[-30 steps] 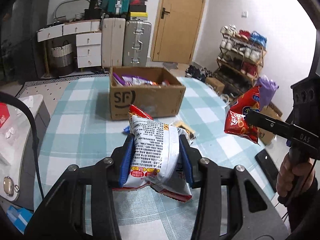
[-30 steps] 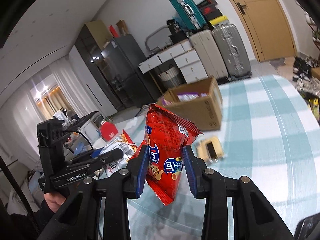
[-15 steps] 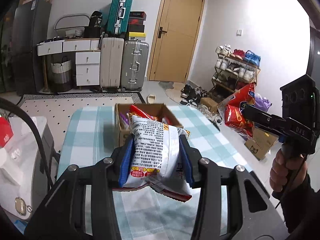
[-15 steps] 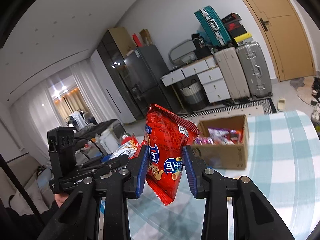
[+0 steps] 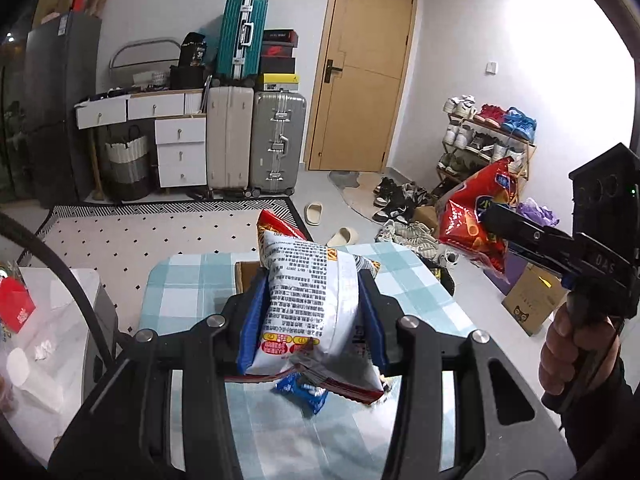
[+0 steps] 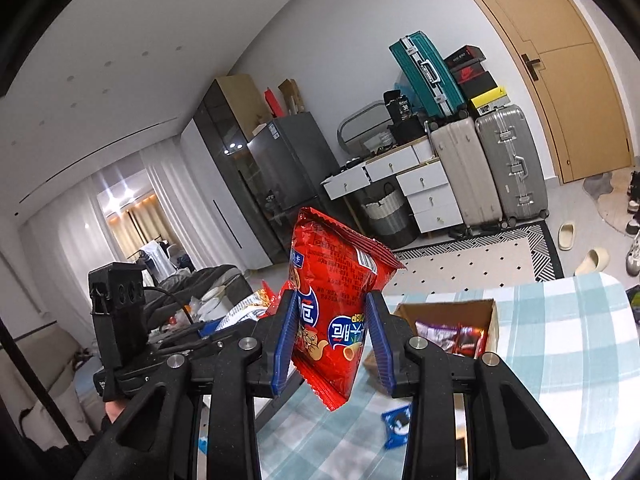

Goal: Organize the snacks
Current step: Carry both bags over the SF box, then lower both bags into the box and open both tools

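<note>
My left gripper [image 5: 312, 320] is shut on a white snack bag with red print [image 5: 308, 304], held high above the checked table [image 5: 192, 280]. My right gripper [image 6: 332, 340] is shut on a red snack bag [image 6: 332, 280], also raised; the same red snack bag [image 5: 472, 220] shows at the right of the left wrist view. A cardboard box [image 6: 444, 308] with several snack packets in it stands on the table below; in the left wrist view the box [image 5: 244, 276] is mostly hidden behind the white bag. A small blue packet [image 6: 396, 428] lies on the cloth.
Suitcases [image 5: 256, 140], a white drawer unit [image 5: 180, 152] and a door [image 5: 360, 92] stand at the far wall. A shoe rack [image 5: 488, 140] and loose shoes are at the right. A white appliance [image 5: 48, 320] sits left of the table. A hand [image 5: 572, 344] holds the right gripper.
Both grippers have risen well above the table with their bags still gripped. The box now looks smaller and lower in both views, and more of the room is visible.
</note>
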The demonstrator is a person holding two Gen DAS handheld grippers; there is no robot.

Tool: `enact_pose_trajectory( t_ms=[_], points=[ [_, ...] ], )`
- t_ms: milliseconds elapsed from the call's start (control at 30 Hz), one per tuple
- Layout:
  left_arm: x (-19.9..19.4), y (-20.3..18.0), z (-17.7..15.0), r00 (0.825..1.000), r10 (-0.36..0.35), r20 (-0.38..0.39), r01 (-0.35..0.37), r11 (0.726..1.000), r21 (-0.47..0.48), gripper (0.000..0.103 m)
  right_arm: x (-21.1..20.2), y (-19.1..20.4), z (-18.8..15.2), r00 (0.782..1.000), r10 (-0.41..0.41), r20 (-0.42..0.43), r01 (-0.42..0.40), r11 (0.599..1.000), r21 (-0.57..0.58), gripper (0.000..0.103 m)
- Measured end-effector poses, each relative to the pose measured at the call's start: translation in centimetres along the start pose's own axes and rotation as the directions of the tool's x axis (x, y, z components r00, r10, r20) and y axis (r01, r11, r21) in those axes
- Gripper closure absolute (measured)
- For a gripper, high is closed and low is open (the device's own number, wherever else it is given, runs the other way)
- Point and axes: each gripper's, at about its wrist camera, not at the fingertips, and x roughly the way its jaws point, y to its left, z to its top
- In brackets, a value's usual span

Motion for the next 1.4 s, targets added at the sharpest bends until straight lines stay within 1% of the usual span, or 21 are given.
enact_pose_trajectory(
  t_ms=[167,300,433,467,600,633,733,933,1100,1233,1400],
  points=[
    [4.0,-0.8,1.7,0.999,0.048,-0.023,-0.048,0.999,0.016,0.063,2.8,-1.4,2.3,1.0,-0.024,-0.016,0.024,1.0,-0.013,0.068],
    [7.3,-0.8,2.8,0.997,0.049,-0.058,-0.049,0.999,-0.001,0.063,4.8,-2.7,3.6,0.999,-0.034,-0.029,0.034,0.999,-0.007,0.068],
    [11.7,-0.8,3.5,0.995,0.044,-0.092,-0.045,0.999,-0.01,0.063,7.4,-4.5,4.6,0.997,-0.051,-0.052,0.051,0.999,-0.007,0.068],
    [13.4,-0.4,3.7,0.994,0.041,-0.101,-0.043,0.999,-0.012,0.063,8.1,-5.0,4.5,0.996,-0.057,-0.062,0.057,0.998,-0.006,0.068],
    [17.6,0.0,3.3,0.989,0.036,-0.144,-0.039,0.999,-0.014,0.063,10.5,-7.2,3.8,0.991,-0.086,-0.106,0.088,0.996,0.017,0.068],
    [19.4,0.6,3.5,0.987,0.03,-0.157,-0.033,0.999,-0.02,0.063,11.0,-7.6,3.6,0.989,-0.091,-0.115,0.094,0.995,0.018,0.068],
    [23.0,1.8,2.8,0.981,0.006,-0.192,-0.014,0.999,-0.041,0.063,12.5,-9.4,2.9,0.984,-0.111,-0.14,0.115,0.993,0.025,0.068],
    [29.0,3.4,1.6,0.969,0.013,-0.245,-0.025,0.999,-0.043,0.063,15.2,-12.4,1.4,0.97,-0.145,-0.194,0.155,0.987,0.037,0.068],
    [33.0,4.3,0.7,0.961,0.01,-0.277,-0.023,0.999,-0.044,0.062,17.2,-13.9,0.2,0.958,-0.171,-0.231,0.181,0.983,0.022,0.068],
    [35.3,4.7,0.2,0.955,0.011,-0.298,-0.026,0.999,-0.044,0.062,18.7,-14.6,-0.9,0.946,-0.197,-0.258,0.204,0.979,-0.003,0.068],
    [37.8,5.2,-0.4,0.949,0.02,-0.314,-0.035,0.998,-0.044,0.062,19.5,-15.5,-1.9,0.938,-0.233,-0.255,0.236,0.971,-0.02,0.067]
  ],
)
